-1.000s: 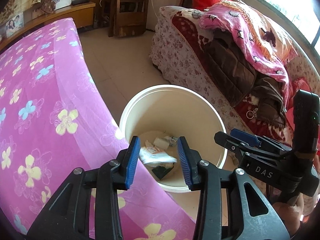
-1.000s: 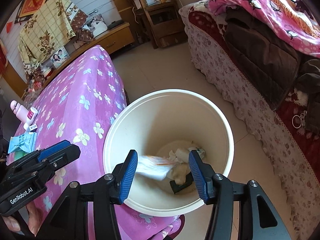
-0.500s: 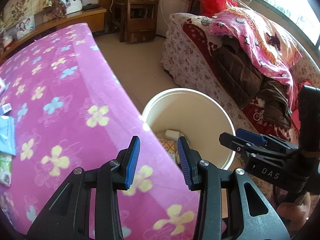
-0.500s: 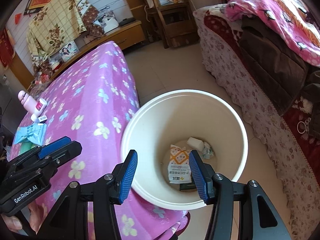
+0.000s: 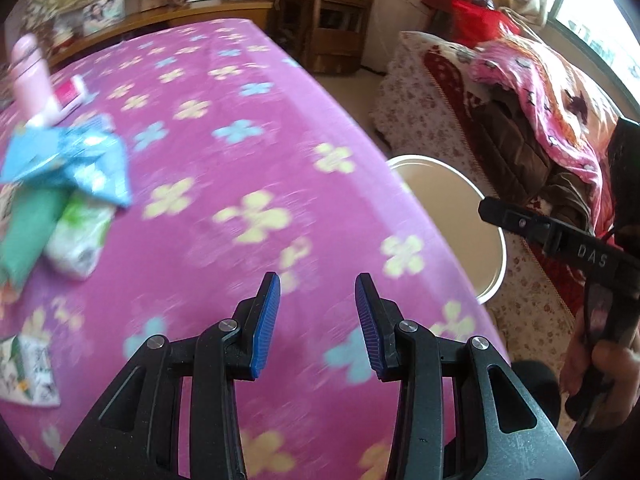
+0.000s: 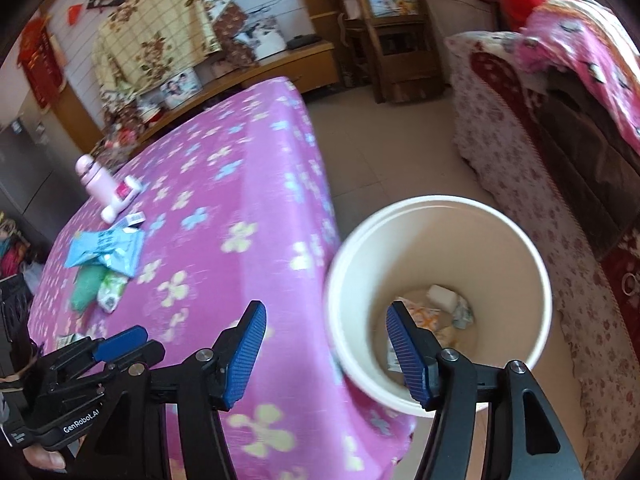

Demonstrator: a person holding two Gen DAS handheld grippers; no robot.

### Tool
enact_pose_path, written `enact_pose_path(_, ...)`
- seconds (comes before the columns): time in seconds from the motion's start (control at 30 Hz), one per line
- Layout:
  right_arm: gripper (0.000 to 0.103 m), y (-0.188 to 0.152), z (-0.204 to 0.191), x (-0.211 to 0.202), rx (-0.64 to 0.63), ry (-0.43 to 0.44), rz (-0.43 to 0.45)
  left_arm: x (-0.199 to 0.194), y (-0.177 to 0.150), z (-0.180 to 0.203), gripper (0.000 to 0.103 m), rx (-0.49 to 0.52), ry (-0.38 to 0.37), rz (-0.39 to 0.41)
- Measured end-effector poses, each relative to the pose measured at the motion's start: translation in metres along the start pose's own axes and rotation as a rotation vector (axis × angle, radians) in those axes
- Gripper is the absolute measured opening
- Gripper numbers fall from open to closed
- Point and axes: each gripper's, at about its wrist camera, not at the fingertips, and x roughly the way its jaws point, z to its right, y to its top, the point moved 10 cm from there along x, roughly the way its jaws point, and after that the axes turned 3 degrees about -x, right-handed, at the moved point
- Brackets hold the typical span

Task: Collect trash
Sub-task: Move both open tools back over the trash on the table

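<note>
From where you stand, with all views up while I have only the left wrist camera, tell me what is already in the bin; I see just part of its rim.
Observer: The right wrist view looks down into the bin: an orange-and-white packet and a few crumpled white scraps lie on its bottom.
Operator: Report the right gripper's state.
Observer: The right gripper is open and holds nothing; one finger is over the tablecloth, the other over the bin's mouth.
Operator: Confirm my own gripper shows up there.
Observer: Yes, the left gripper sits at the lower left of the right wrist view, near the table edge, and beyond it lie the blue wrapper and green packets.
</note>
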Motion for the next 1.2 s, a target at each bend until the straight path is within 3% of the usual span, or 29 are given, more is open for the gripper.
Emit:
enact_pose_path(0.37, 0.06, -0.001, -0.071, 0.014, -0.109, 0.052, -0.028, -0.026, -0.027, -0.099, 0.037, -0.156, 0.071, -0.001)
enact_pose_path(0.6, 0.061, 0.0, -0.101, 0.021, -0.15, 0.066, -0.043, -0.065, -0.07, -0.172, 0.037, -0.274, 0.094, -0.009)
enact_pose_path(0.93, 0.061, -0.011, -0.172, 0.046, -0.232, 0.138, -0.102, -0.132, -0.115, -0.298, 0.037, -0.499, 0.243, 0.046)
enact_pose_path(1.07, 0.061, -0.013, -0.202, 0.054, -0.271, 0.167, -0.116, -0.151, -0.115, -0.31, 0.037, -0.488, 0.241, 0.079)
enact_pose_path(1.13, 0.062, -0.01, -0.22, 0.058, -0.293, 0.199, -0.113, -0.158, -0.113, -0.303, 0.037, -0.463, 0.204, 0.083)
enact_pose_path(1.2, 0.077, -0.004, -0.236, 0.064, -0.308, 0.231, -0.107, -0.162, -0.108, -0.293, 0.043, -0.434, 0.158, 0.08)
